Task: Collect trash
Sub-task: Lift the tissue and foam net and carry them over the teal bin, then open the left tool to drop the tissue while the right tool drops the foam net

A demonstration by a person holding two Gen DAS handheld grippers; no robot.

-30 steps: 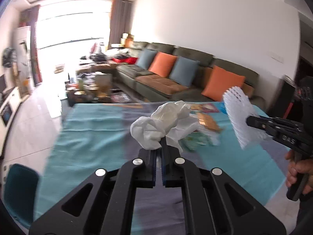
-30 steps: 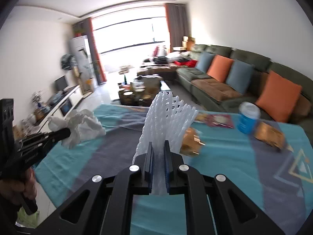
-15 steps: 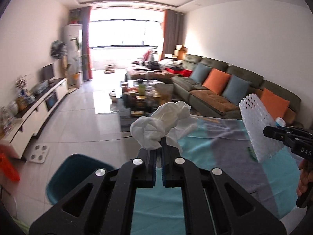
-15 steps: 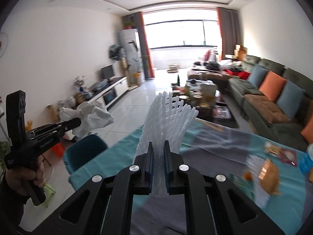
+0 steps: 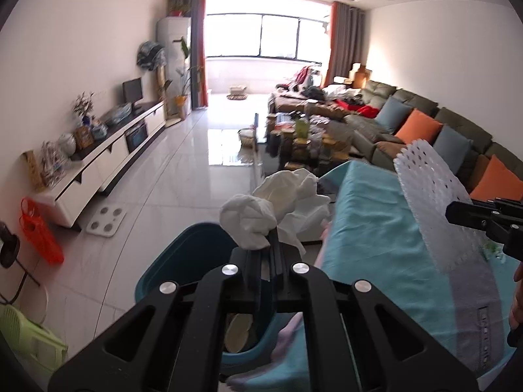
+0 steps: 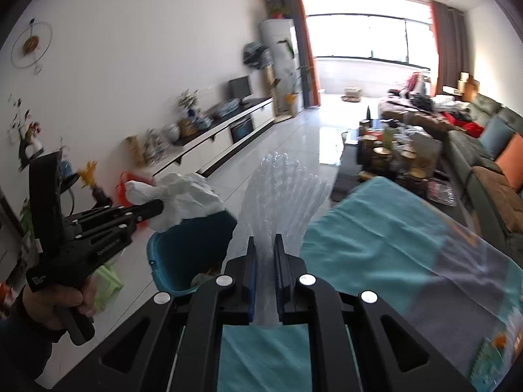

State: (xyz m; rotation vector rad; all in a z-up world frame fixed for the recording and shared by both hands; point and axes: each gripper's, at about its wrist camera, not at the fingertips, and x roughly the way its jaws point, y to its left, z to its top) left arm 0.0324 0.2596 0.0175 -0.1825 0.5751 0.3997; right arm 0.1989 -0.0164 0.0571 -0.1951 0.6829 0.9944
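Note:
My left gripper (image 5: 265,245) is shut on a crumpled white tissue (image 5: 278,207) and holds it in the air above a teal bin (image 5: 183,261) that stands on the floor beside the table's edge. The tissue also shows in the right wrist view (image 6: 183,196), in the left gripper (image 6: 153,209) over the same bin (image 6: 189,254). My right gripper (image 6: 265,248) is shut on a white foam fruit net (image 6: 284,196), held above the table's corner. The net (image 5: 431,202) shows at the right of the left wrist view.
The table has a teal and grey cloth (image 5: 376,228). A wrapper (image 6: 490,349) lies on it at the far right. A light green stool (image 5: 23,336), a red bag (image 5: 39,232) and a white scale (image 5: 106,220) are on the floor to the left. A sofa (image 5: 425,130) runs along the right wall.
Both grippers have swung left, from over the middle of the table to its left edge. The tissue now hangs above the teal bin. Both grips are unchanged.

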